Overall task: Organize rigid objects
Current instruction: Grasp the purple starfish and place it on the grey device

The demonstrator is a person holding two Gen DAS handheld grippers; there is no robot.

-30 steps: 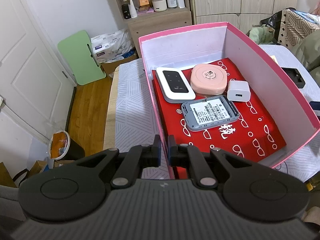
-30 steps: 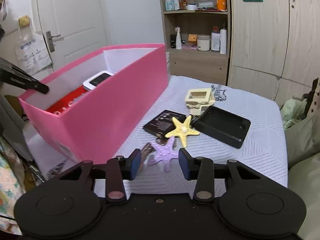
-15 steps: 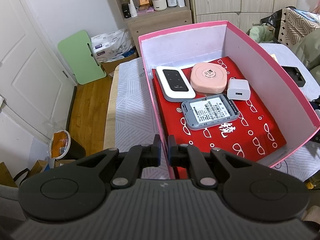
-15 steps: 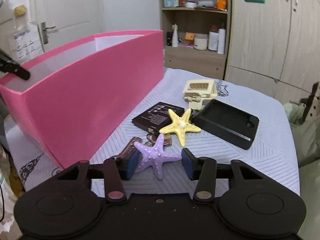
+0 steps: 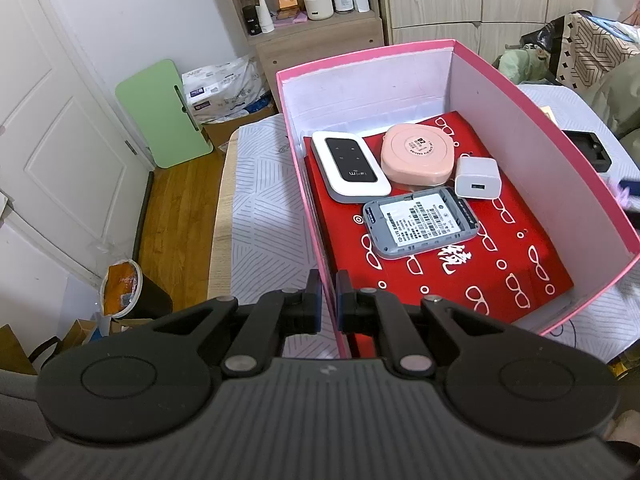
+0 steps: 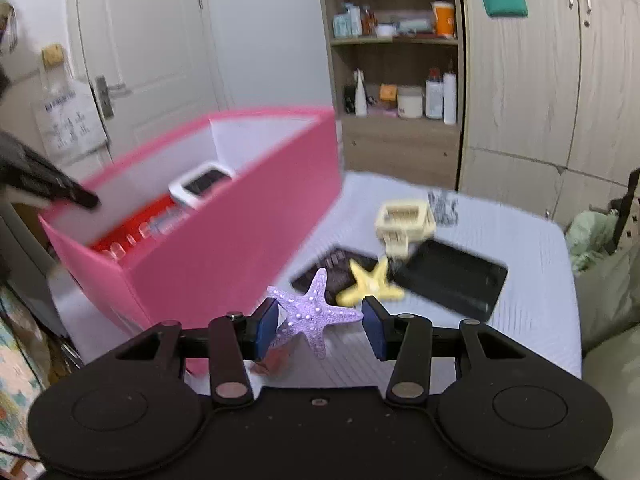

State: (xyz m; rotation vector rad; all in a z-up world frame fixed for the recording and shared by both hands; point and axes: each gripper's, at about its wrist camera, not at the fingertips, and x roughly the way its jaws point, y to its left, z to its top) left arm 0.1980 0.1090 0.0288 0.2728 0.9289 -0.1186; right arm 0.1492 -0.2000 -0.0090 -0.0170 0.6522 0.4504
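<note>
A: Honestly, the grip worries me. The right gripper has the purple starfish between its jaws, lifted clear of the tabletop, but the pads catch only 2 arm tips. A jolt could twist it loose.

B: Is the grip fully settled? The jaws have just been opening a little with the starfish between them.

A: It hangs there off the cloth, so I judge it held, though only lightly. It could also clip the near wall of the pink box if carried in too low.

B: And the left gripper?

A: Its jaws are closed on the box's left wall, pinning it. If that slips, the box slides when bumped.

B: How does the starfish look?

A: Lilac, 5 pointed arms, bumpy with pale dots, stiff plastic I would guess. It sits just right of the box, with the yellow starfish beyond it.
</note>
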